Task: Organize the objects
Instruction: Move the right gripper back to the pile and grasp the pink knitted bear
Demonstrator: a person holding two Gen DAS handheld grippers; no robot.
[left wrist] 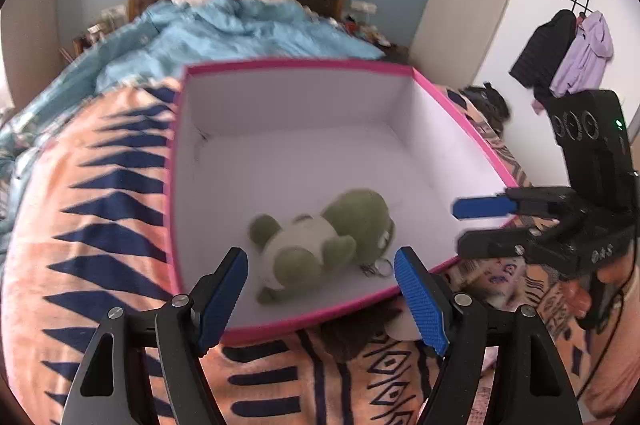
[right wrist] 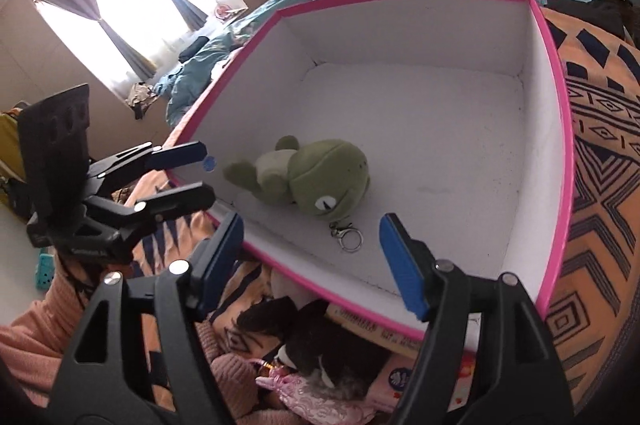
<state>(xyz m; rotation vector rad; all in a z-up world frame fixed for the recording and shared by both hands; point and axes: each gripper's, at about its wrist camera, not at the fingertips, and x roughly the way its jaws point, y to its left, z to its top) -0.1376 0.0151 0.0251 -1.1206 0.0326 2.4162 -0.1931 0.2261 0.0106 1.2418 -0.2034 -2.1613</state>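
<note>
A green plush frog with a metal keyring lies inside a pink-rimmed white box on the bed. It also shows in the right wrist view, in the box's near left part. My left gripper is open and empty, just above the frog at the box's near edge; it also shows in the right wrist view. My right gripper is open and empty over the box's near rim; it also shows at the box's right side.
The box rests on an orange and navy patterned blanket. A blue duvet covers the far bed. A dark plush toy, pink fabric and a book lie in front of the box. Coats hang at right.
</note>
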